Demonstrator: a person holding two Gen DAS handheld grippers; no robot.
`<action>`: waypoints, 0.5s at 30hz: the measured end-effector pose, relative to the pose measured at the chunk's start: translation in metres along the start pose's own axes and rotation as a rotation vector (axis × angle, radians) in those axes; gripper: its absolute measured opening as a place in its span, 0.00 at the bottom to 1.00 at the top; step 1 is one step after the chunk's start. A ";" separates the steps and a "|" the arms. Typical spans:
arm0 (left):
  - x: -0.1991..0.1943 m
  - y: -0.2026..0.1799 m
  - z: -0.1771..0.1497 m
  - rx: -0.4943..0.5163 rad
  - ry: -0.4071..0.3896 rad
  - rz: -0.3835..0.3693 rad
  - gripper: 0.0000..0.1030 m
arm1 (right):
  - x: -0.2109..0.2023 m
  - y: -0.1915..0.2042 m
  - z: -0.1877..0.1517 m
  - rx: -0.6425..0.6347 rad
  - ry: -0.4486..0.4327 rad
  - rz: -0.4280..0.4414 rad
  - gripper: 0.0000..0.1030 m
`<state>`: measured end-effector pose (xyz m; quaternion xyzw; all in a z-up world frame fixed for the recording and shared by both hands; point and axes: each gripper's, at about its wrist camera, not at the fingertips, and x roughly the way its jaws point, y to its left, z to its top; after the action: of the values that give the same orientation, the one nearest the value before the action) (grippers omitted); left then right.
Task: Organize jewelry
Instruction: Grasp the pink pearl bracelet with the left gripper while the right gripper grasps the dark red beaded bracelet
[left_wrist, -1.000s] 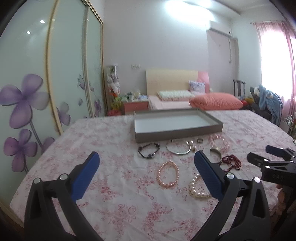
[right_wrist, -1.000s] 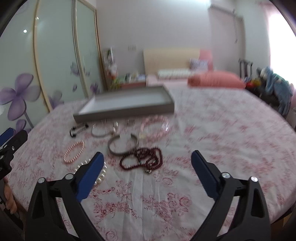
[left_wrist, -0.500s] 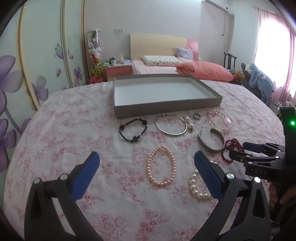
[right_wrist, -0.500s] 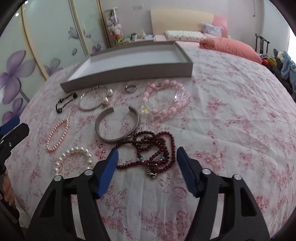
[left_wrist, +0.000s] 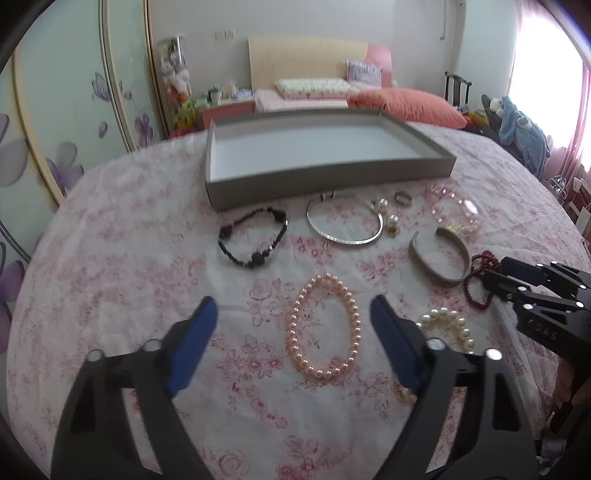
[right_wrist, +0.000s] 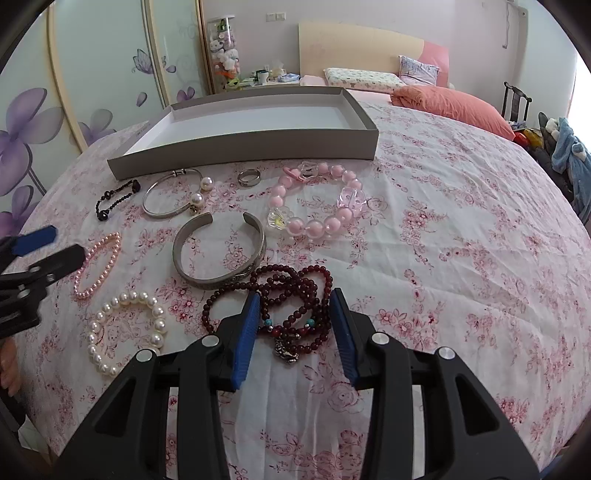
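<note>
Right hand-held gripper (right_wrist: 293, 325): jaws partly narrowed and just closing in, straddling the dark red bead strand (right_wrist: 284, 299); the blue pads stood close on either side of the coils, not plainly pressing them.
Left hand-held gripper (left_wrist: 293, 326): jaws fairly wide and just closing a little, with the pink pearl bracelet (left_wrist: 323, 325) lying between and just ahead of the fingertips, untouched.
Jewelry: all of it lay on the flowered cloth (right_wrist: 461, 240) ahead of both grippers, short of the grey tray (right_wrist: 258, 147), whose visible floor held nothing.
Hidden by the right gripper: the near loops of the red strand ran under the blue pads; a small metal charm (right_wrist: 284, 352) showed between them, its form too small to tell.
Hidden by the left gripper: part of the white pearl bracelet (left_wrist: 448, 325) sat behind its right finger.
Cut off: in the left wrist view the red strand was mostly covered by the other gripper's black jaws at the right edge.
Blurred: the left wrist view was soft, so the ring (right_wrist: 249, 177) and the pearl earrings (right_wrist: 201, 192) read clearly only from the right.
Person: only a bit of a hand (right_wrist: 7, 363) showed at the left edge.
Writing: raised letters on the right gripper's body (left_wrist: 543, 334), too blurred to read.
</note>
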<state>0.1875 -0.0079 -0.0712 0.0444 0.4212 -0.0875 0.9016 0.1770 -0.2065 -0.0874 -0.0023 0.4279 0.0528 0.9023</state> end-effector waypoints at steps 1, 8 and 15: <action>0.003 0.001 0.000 -0.004 0.009 -0.004 0.71 | 0.000 0.000 0.000 0.001 -0.001 0.002 0.40; 0.018 0.000 -0.003 0.035 0.073 -0.016 0.38 | -0.001 -0.001 -0.002 -0.007 -0.006 0.002 0.40; 0.018 -0.004 -0.003 0.053 0.071 -0.026 0.10 | -0.002 0.000 -0.004 -0.018 -0.016 0.004 0.32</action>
<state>0.1956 -0.0136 -0.0872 0.0661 0.4508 -0.1086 0.8835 0.1731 -0.2066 -0.0885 -0.0090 0.4202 0.0587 0.9055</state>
